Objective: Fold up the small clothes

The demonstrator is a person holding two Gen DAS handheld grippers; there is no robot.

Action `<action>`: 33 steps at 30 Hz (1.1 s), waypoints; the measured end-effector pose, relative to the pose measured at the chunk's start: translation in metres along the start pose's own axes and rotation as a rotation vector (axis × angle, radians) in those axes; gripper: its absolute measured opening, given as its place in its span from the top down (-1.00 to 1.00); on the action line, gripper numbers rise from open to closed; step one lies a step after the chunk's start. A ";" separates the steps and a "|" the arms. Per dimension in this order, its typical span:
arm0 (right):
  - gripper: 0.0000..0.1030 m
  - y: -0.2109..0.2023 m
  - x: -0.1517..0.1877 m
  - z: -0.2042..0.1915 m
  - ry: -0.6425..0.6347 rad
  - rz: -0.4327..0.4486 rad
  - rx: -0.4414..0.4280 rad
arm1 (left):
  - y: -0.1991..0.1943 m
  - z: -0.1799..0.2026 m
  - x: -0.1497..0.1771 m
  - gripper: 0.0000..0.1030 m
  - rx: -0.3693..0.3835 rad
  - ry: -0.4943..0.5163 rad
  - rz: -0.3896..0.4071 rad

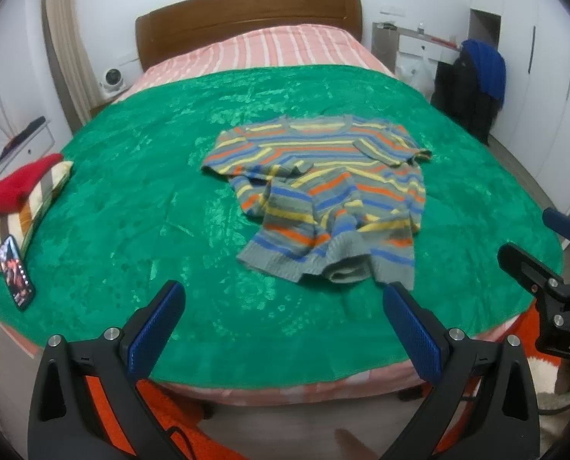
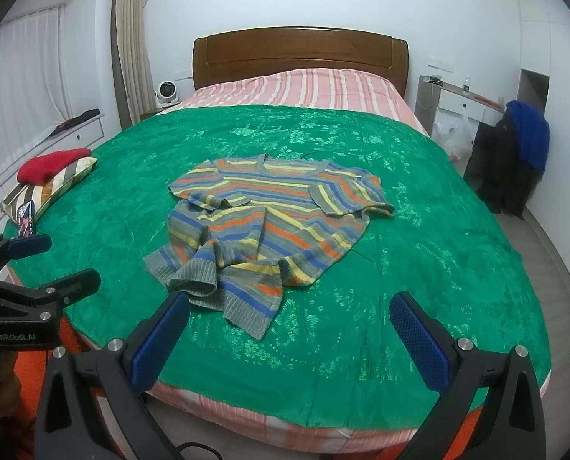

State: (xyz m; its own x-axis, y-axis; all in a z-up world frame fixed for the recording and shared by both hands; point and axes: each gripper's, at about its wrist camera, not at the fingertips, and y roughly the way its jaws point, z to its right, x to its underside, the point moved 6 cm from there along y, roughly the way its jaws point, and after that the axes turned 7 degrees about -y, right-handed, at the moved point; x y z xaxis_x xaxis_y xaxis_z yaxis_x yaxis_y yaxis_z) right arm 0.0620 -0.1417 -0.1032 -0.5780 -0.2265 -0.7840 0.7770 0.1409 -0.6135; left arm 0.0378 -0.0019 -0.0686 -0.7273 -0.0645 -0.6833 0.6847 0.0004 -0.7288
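A small striped sweater (image 1: 323, 188), grey with blue, orange and yellow bands, lies crumpled on a green bedspread (image 1: 131, 199). Its collar points to the headboard and its hem is bunched toward me. It also shows in the right wrist view (image 2: 269, 222). My left gripper (image 1: 283, 299) is open and empty, above the bed's near edge, short of the hem. My right gripper (image 2: 290, 310) is open and empty, just short of the hem. Each gripper shows at the side of the other's view: the right one (image 1: 530, 253), the left one (image 2: 51, 257).
A striped pillow (image 1: 24, 203) with a red garment (image 1: 12, 184) and a phone (image 1: 16, 268) lie at the bed's left edge. A wooden headboard (image 1: 246, 11) stands at the far end. A chair with dark and blue clothes (image 1: 473, 80) stands at the right.
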 end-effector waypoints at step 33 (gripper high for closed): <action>-1.00 0.002 0.005 -0.014 0.001 -0.008 -0.077 | 0.003 -0.001 0.006 -0.99 -0.008 -0.003 -0.014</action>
State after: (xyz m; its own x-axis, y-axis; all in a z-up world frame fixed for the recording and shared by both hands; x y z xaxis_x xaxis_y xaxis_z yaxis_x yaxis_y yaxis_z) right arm 0.0571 -0.1293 -0.1099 -0.5845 -0.2275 -0.7789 0.7506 0.2130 -0.6255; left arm 0.0360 -0.0014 -0.0748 -0.7367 -0.0673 -0.6728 0.6740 0.0072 -0.7387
